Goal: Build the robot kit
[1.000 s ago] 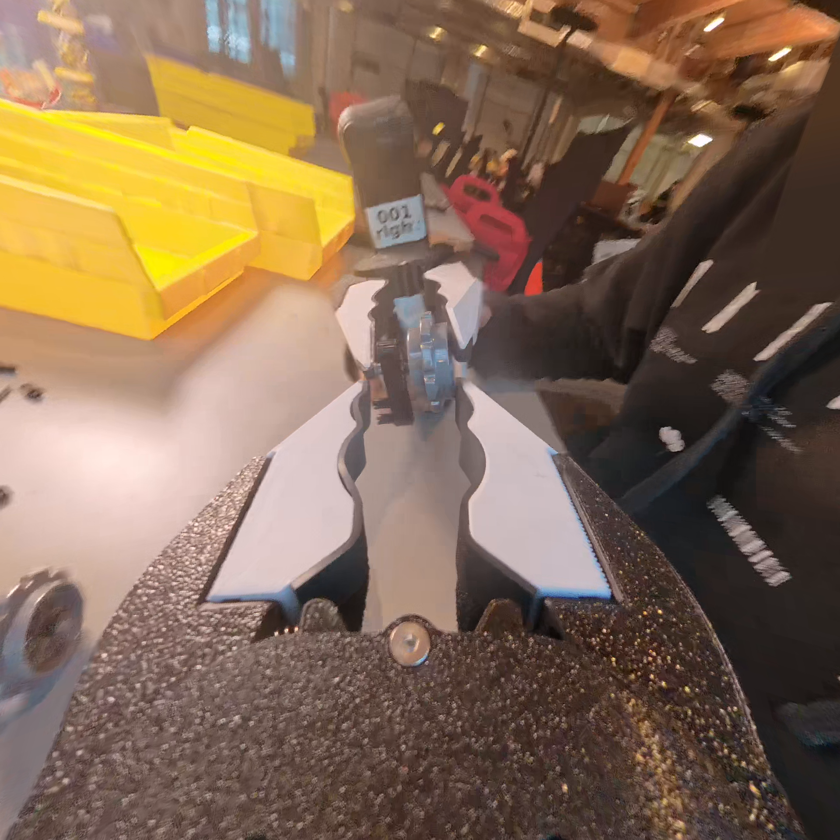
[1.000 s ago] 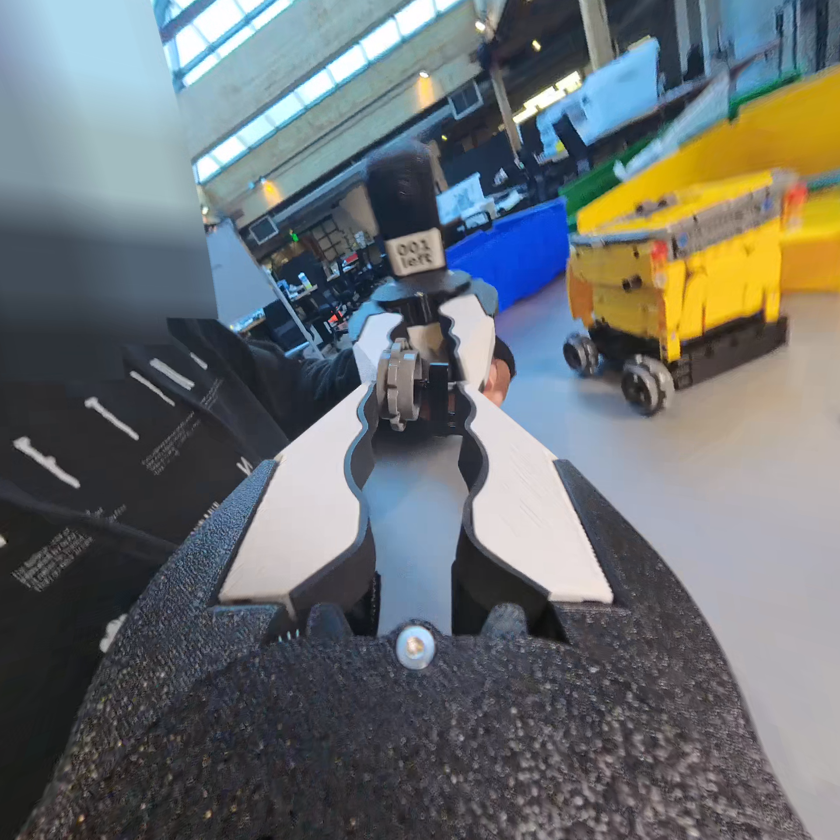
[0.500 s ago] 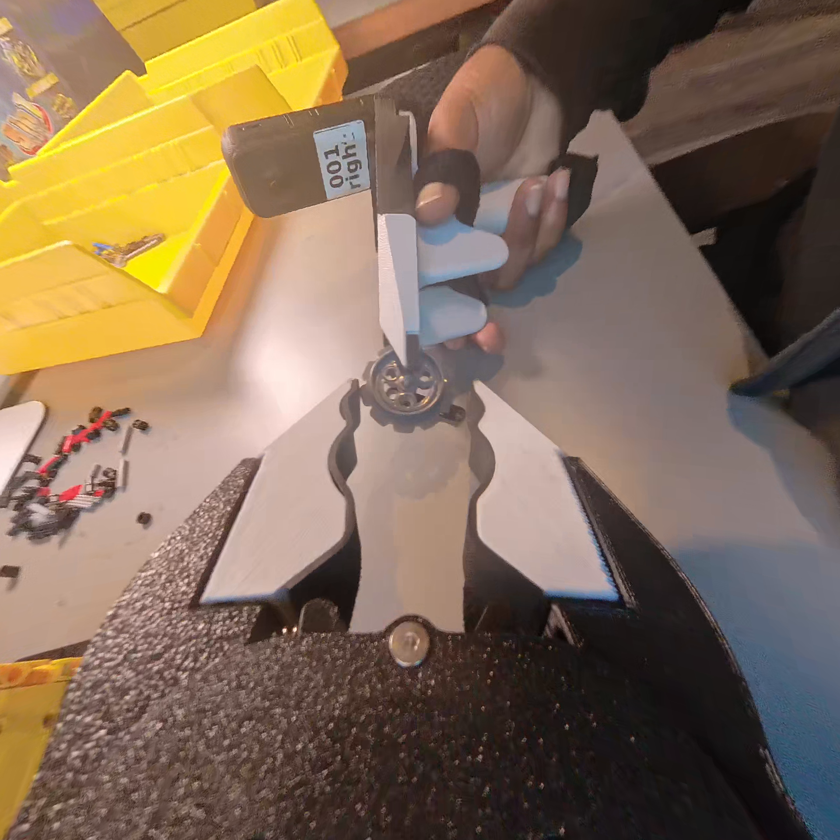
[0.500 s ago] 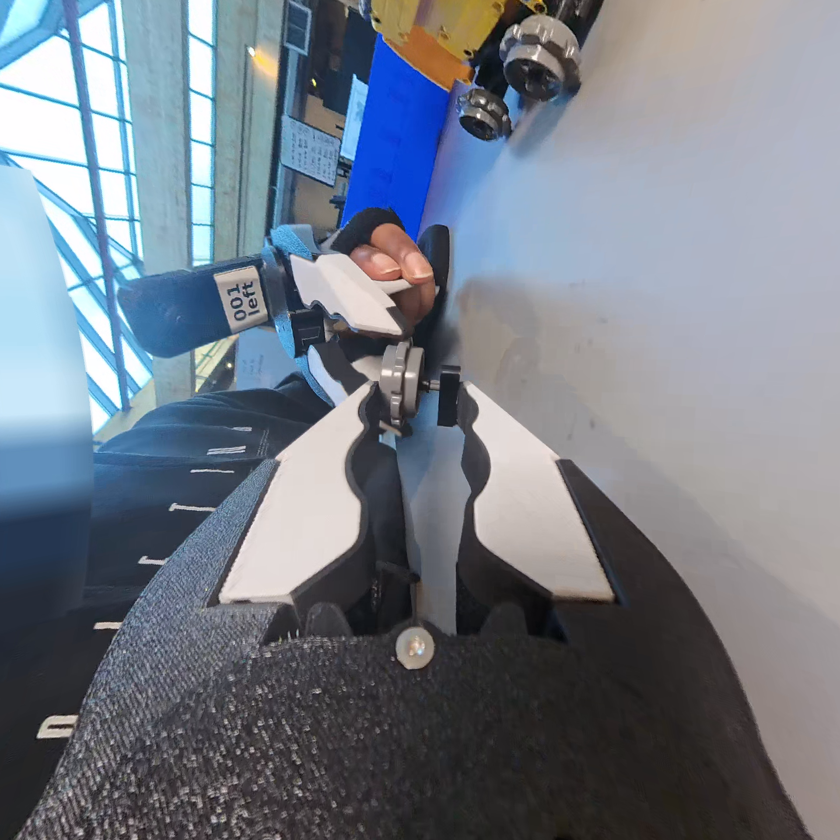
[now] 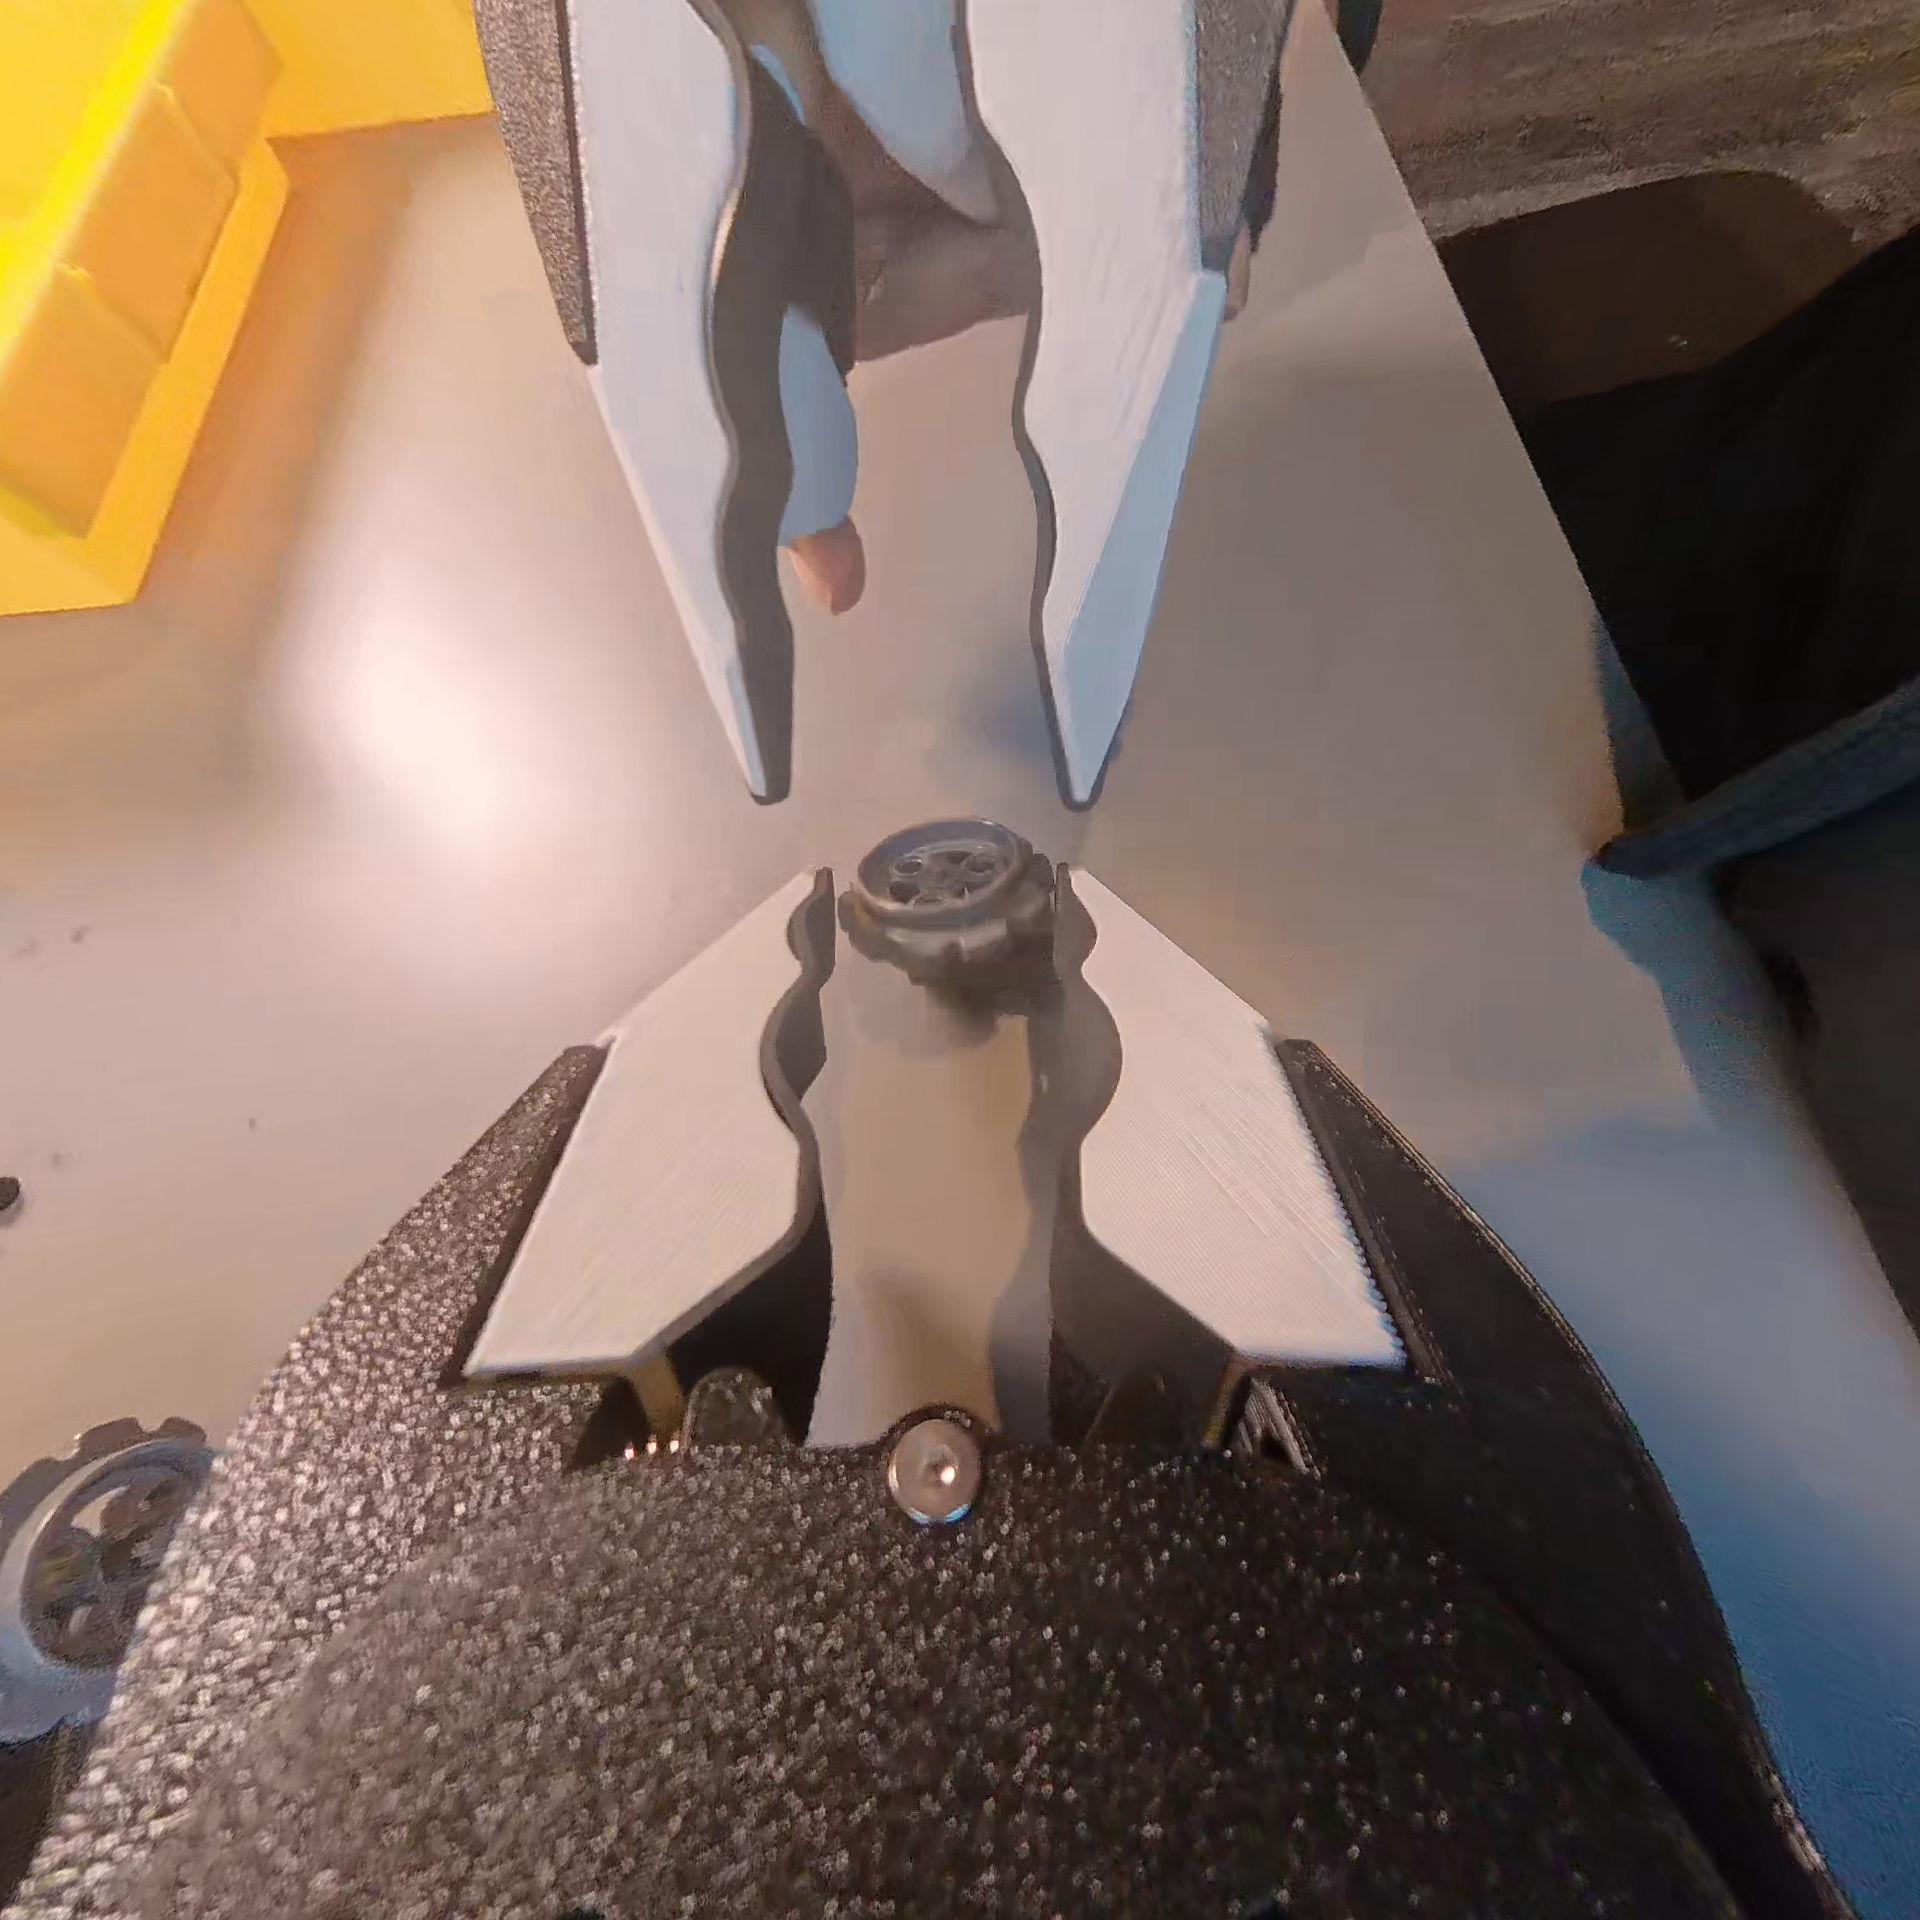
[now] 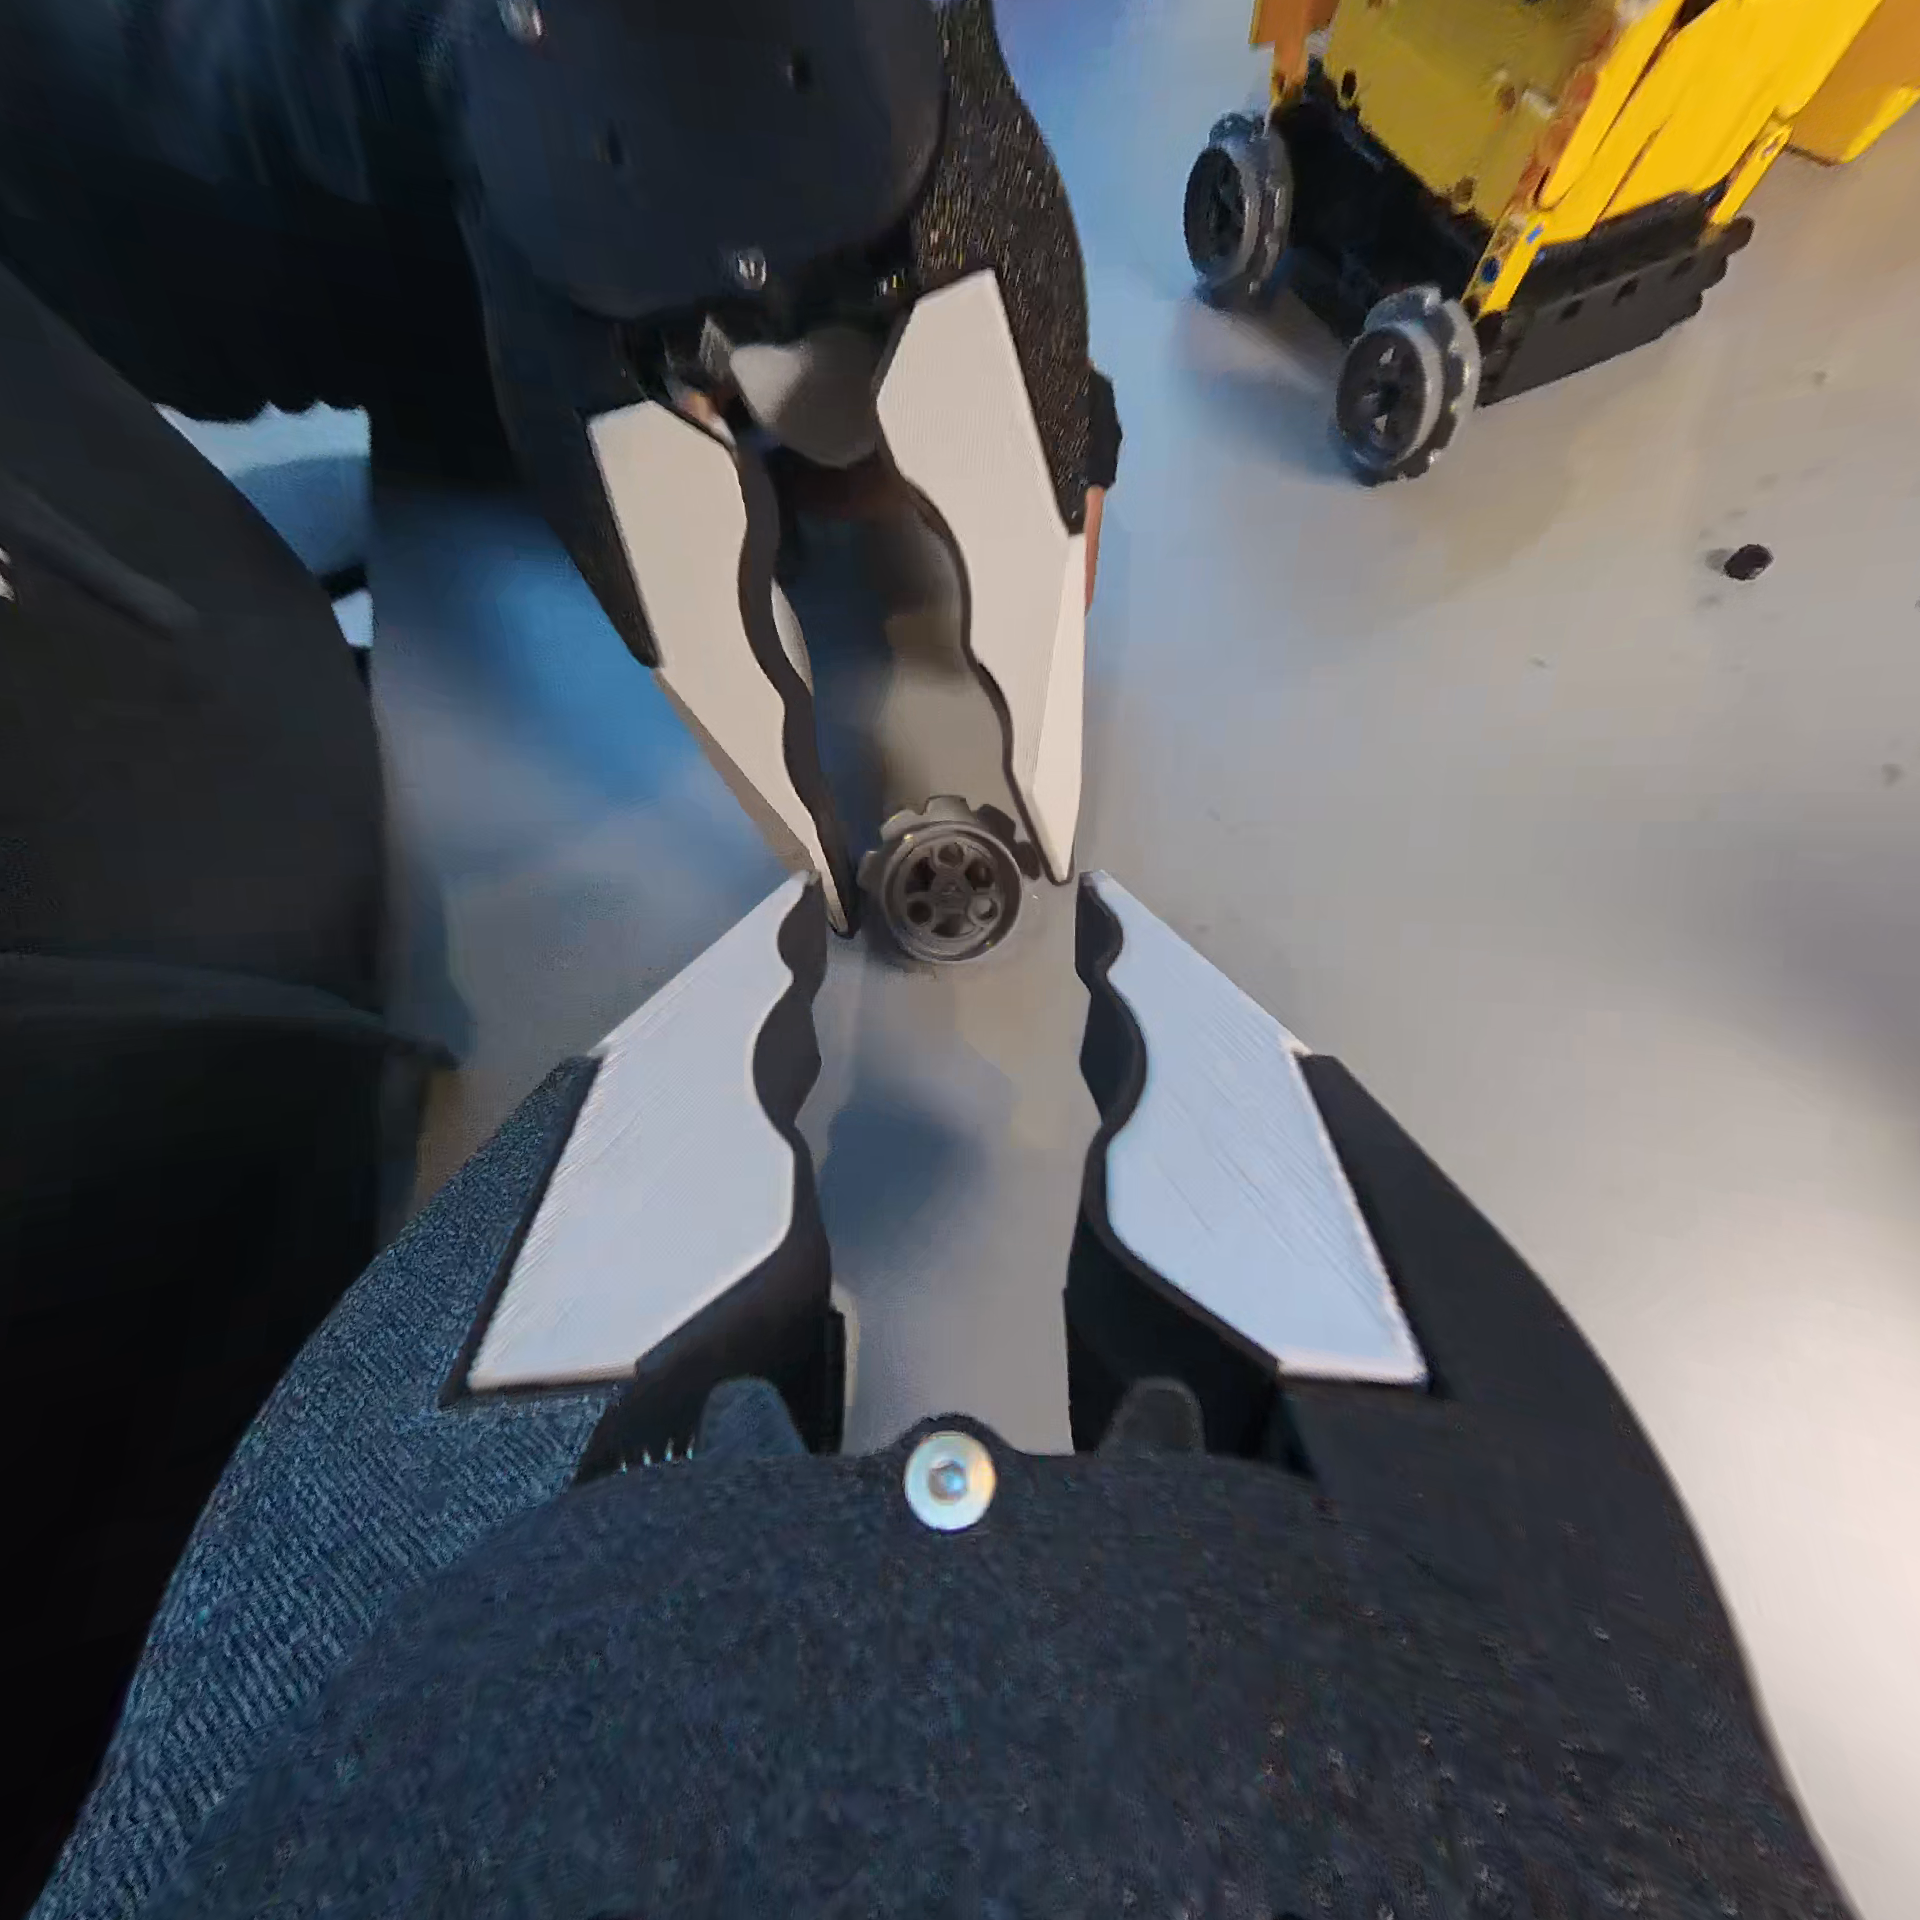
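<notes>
Small toothed wheel (image 5: 948, 912) sits pinched between left fingers (image 5: 727, 997); right fingers (image 6: 707, 1039) spread, nearby.

Smooth grey desk (image 5: 312, 727), glossy under overhead light glare. Yellow bins (image 5: 114, 312) at its far left corner; dark floor beyond right edge.

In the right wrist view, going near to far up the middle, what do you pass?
right gripper with open jaws → small toy wheel on the grey table → left gripper, jaws around the wheel → gloved hand holding that gripper.
</notes>
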